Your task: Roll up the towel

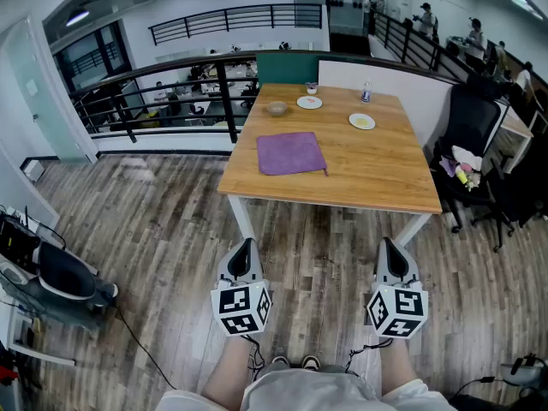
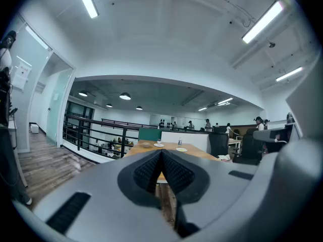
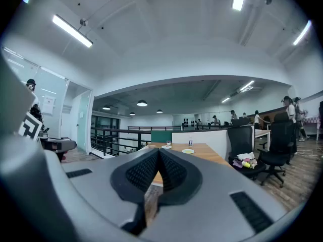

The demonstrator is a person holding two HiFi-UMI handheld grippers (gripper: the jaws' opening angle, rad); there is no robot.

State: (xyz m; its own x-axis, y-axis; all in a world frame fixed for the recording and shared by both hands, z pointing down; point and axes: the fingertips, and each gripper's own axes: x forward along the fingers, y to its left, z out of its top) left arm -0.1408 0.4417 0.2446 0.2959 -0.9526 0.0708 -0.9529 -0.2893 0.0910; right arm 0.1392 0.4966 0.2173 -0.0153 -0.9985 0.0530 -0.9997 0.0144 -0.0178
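Towel (image 1: 291, 153) purple, flat on table (image 1: 377, 174); left claw (image 1: 246, 245), right claw (image 1: 388, 245) both clenched, empty.

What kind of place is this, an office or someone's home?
Most likely an open-plan office on an upper level: a black railing overlooks desks below, and black office chairs stand beside the wooden table.

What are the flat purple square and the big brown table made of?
The flat purple square towel looks like soft, matte cloth: it lies limp, without shine. The big brown tabletop seems smooth wood or wood-look laminate: pale grain streaks show.
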